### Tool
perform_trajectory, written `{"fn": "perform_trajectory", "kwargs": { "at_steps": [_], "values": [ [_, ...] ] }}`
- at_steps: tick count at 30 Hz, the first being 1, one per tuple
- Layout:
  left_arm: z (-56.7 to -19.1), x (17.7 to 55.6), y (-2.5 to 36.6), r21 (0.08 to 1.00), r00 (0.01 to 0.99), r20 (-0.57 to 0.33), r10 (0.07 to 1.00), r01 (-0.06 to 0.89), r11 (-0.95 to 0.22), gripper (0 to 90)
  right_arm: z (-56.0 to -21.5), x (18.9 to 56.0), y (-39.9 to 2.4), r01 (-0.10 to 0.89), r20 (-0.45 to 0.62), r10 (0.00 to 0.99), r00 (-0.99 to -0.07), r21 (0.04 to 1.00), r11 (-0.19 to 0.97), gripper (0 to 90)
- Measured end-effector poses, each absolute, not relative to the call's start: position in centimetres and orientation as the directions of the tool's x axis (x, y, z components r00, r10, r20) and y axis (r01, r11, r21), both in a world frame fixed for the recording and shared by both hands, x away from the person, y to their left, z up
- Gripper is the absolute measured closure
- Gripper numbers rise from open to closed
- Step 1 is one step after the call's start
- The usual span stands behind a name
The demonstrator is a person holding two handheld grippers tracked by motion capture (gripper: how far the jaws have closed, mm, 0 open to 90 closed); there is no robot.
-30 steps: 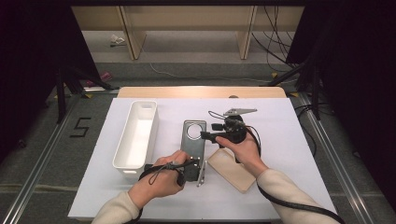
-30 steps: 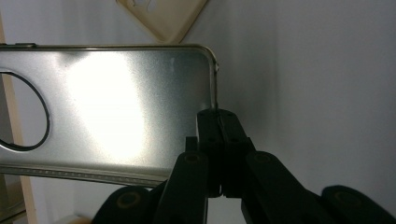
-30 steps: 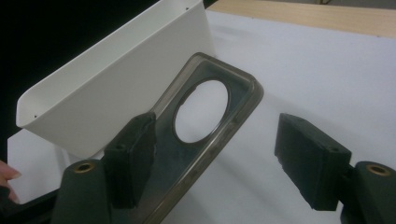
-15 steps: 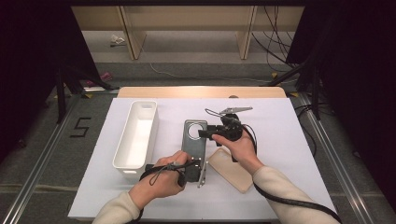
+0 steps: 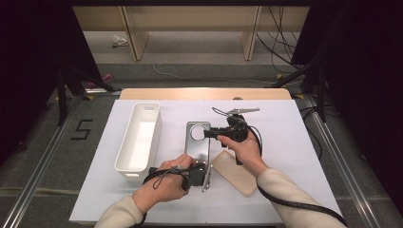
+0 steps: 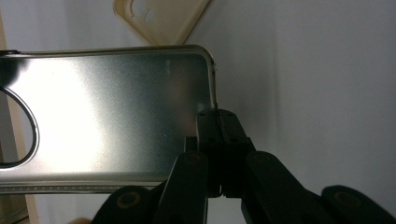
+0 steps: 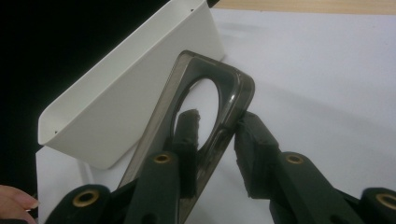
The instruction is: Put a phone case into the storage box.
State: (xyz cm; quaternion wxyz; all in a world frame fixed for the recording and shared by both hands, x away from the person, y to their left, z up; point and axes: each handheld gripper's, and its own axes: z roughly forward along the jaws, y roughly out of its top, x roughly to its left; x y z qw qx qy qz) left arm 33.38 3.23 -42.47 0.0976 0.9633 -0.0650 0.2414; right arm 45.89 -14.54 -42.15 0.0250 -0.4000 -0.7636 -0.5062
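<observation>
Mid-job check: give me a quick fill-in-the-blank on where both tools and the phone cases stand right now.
1. The left tool is shut on the near edge of the ____ phone case.
2. The right tool has just been closing; one pad sits inside the case's round ____, the other outside its rim.
3. The long white ____ lies left of the grey case.
4. A second, ____ coloured case lies flat on the white table cover.

Missing words: grey; opening; bin; tan
</observation>
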Motion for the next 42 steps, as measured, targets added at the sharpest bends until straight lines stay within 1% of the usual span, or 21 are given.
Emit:
{"fn": "perform_trajectory", "kwargs": {
  "at_steps": [3,5,12,22,25,26,29,32,37,38,39,40,42],
  "values": [
    [-42.7,33.4,3.3,0.164,0.877,0.477,-0.066,-0.163,-0.973,88.8,-41.9,45.8,-14.6,0.636,0.450,0.580,-0.679,0.755,0.159,73.8],
    [-42.7,33.6,3.2,0.153,0.871,0.485,-0.081,-0.175,-0.973,88.8,-41.8,45.7,-14.6,0.641,0.459,0.578,-0.675,0.753,0.150,75.1],
    [-43.3,33.9,3.4,0.161,0.873,0.484,-0.056,-0.152,-0.975,88.6,-41.0,45.0,-14.3,0.644,0.486,0.557,-0.673,0.756,0.119,81.4],
    [-43.1,34.2,3.7,0.180,0.861,0.507,-0.043,-0.154,-0.972,88.0,-40.0,44.4,-14.2,0.624,0.479,0.550,-0.685,0.775,0.101,82.9],
    [-42.9,34.3,3.8,0.207,0.860,0.510,-0.017,-0.142,-0.968,86.9,-39.7,44.3,-14.2,0.618,0.477,0.550,-0.685,0.780,0.093,82.9],
    [-42.9,34.3,3.9,0.226,0.859,0.511,-0.003,-0.137,-0.964,85.8,-39.6,44.3,-14.2,0.616,0.476,0.550,-0.686,0.782,0.091,82.9],
    [-42.5,34.4,4.3,0.287,0.863,0.502,0.048,-0.114,-0.951,78.5,-39.3,44.2,-14.4,0.600,0.458,0.556,-0.693,0.794,0.094,82.9],
    [-41.9,34.4,4.8,0.371,0.870,0.481,0.110,-0.088,-0.925,72.3,-39.1,44.3,-14.6,0.595,0.458,0.556,-0.694,0.800,0.083,82.9],
    [-41.2,34.4,6.1,0.514,0.872,0.435,0.226,-0.034,-0.857,54.6,-38.8,44.2,-14.8,0.583,0.448,0.561,-0.696,0.808,0.079,82.8],
    [-41.2,34.4,6.1,0.514,0.872,0.435,0.226,-0.034,-0.857,51.7,-38.8,44.2,-14.8,0.583,0.448,0.561,-0.696,0.808,0.079,82.8],
    [-41.1,34.4,6.5,0.541,0.869,0.427,0.252,-0.021,-0.841,48.5,-38.7,44.1,-14.8,0.579,0.445,0.560,-0.699,0.811,0.080,82.8],
    [-41.1,34.4,7.0,0.588,0.861,0.413,0.298,-0.002,-0.809,45.9,-38.7,44.1,-14.8,0.576,0.440,0.561,-0.702,0.813,0.083,82.8],
    [-41.1,34.5,7.5,0.634,0.852,0.398,0.341,0.013,-0.773,42.4,-38.7,44.0,-14.8,0.569,0.430,0.565,-0.705,0.818,0.087,82.8]
  ]
}}
